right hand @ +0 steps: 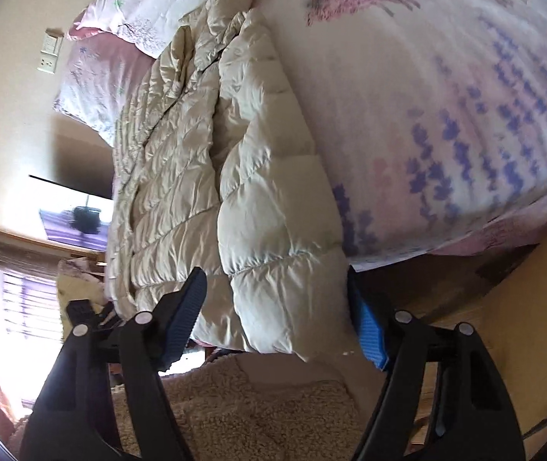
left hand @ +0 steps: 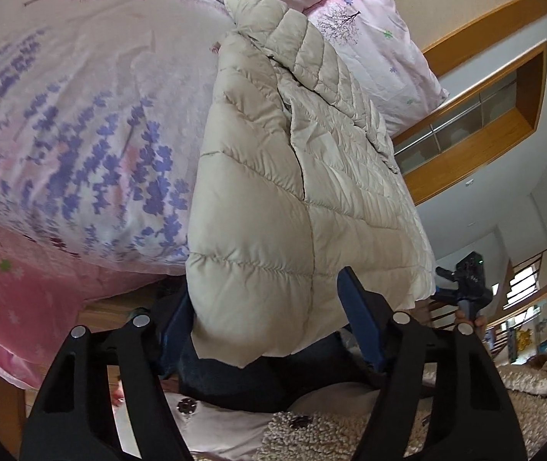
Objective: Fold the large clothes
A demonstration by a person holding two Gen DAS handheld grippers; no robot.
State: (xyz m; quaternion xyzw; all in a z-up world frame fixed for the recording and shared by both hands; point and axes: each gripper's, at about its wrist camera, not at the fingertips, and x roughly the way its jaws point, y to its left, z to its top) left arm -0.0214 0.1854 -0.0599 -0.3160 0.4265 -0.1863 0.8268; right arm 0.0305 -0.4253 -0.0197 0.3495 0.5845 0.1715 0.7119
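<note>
Between the blue pads of our left hand-held gripper sits the near hem of the cream puffer jacket; one pad is tucked behind the padded edge, the other stands proud of the fabric on the opposite side, so we read the jaws as spread around the hem, not yet pinching it. Our right hand-held gripper does the same at the other near corner: pads on either side of the hem, a visible gap at the left pad, jaws spread.

Both sit at the hem corners, we judge, because a large garment needs two grab points to lift the bottom edge evenly and carry it toward the collar for a fold.

Jacket lies lengthwise on the bed, hem overhanging the near edge of the mattress toward us, collar end far away by the pink pillows. It is already narrowed, one side panel folded over the middle, with a seam line running down its length. Floral bedsheet shows bare beside it. From the left wrist view the right tool and hand show just past the jacket's far corner. Below both tools, a fleecy garment on the person; what it is exactly we cannot tell.
</note>
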